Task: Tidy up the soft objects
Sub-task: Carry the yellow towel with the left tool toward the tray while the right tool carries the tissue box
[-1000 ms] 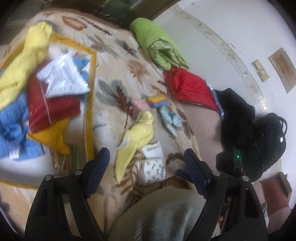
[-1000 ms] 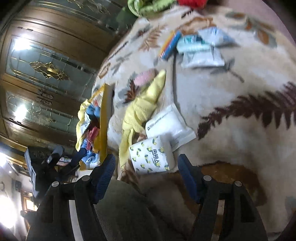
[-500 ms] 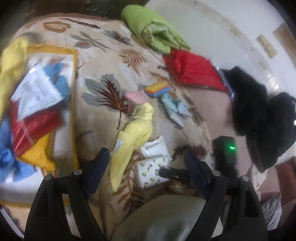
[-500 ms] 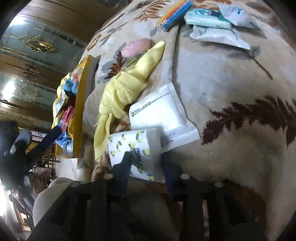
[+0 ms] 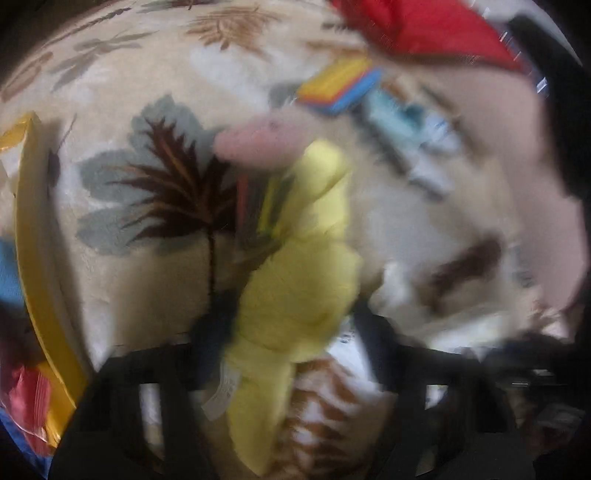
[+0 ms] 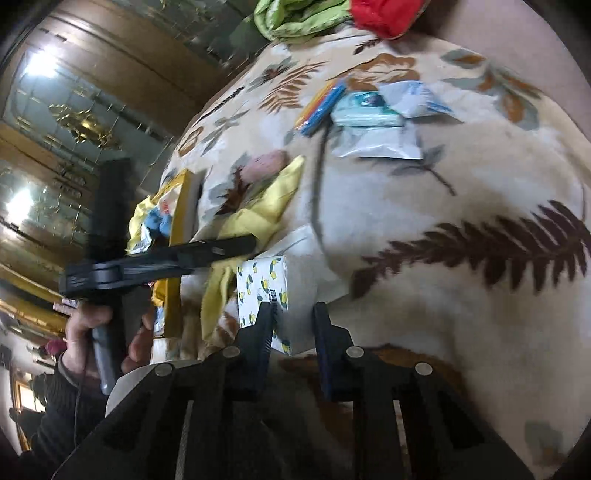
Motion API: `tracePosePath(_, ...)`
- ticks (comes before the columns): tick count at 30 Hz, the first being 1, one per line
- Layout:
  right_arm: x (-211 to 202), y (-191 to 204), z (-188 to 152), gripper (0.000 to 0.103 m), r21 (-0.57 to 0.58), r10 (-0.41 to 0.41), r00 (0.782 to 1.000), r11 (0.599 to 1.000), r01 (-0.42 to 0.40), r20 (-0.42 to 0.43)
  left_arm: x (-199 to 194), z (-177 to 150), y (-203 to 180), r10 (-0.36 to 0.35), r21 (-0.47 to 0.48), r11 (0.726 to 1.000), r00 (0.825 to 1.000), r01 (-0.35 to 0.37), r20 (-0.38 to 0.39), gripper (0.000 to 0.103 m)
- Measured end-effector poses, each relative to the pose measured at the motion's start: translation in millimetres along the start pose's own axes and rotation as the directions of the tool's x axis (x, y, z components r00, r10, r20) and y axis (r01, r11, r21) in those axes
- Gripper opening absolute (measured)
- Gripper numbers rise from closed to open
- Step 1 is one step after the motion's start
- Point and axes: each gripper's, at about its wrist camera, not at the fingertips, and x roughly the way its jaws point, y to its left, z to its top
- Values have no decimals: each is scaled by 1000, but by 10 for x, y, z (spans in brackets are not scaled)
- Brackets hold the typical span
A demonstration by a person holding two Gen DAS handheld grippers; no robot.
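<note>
Soft objects lie scattered over a cream blanket [image 6: 424, 206] printed with brown leaves. In the right wrist view, the right gripper [image 6: 293, 321] at lower centre has its two fingers pressed in on a lemon-print tissue pack [image 6: 264, 291], pinching its near end; a white pouch [image 6: 314, 266] lies just behind the pack, touching it. A yellow towel [image 6: 266, 210] runs diagonally from centre toward the lower left, with a pink soft item [image 6: 266, 164] at its upper end. Farther up the frame sit a striped cloth stack [image 6: 321, 107], a teal wipes pack [image 6: 364, 110] and pale sachets [image 6: 376, 146], close together. A green bundle [image 6: 295, 18] and a red cushion [image 6: 384, 14] occupy the top edge. At left, a yellow-rimmed tray [image 6: 179, 218] holds mixed fabrics. The left gripper [image 6: 207, 251] reaches in from the left, held by a hand [image 6: 92, 332], its tip over the towel. In the heavily blurred left wrist view, the left gripper [image 5: 291, 332] straddles the yellow towel [image 5: 295, 288] at lower centre; whether its fingers press the cloth or stand apart cannot be told. The tray rim [image 5: 37, 258] curves down the left edge.
</note>
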Motion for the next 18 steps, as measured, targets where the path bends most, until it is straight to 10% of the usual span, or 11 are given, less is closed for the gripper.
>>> tracePosePath(7,-67,-38,-67,21,8,26,1000,1000,-26,6,-453,-373,145,-175,-41,983,978,181,111,43)
tracePosePath(13,-73,221,-64,21,-33,23,1000,999,-22,20,-1080,-1084,375,-361,-102,907,880,408,308,43)
tracePosePath(16,-15,344,-72,21,-40,22,1000,999,-22,10,-1114,-1182,409,-364,-143,891,866,431,341,43)
tracePosePath(18,-29,450,-77,21,-47,38,999,998,-37,14,-1123,-1213,494,-450,-153,832,810,533,375,43)
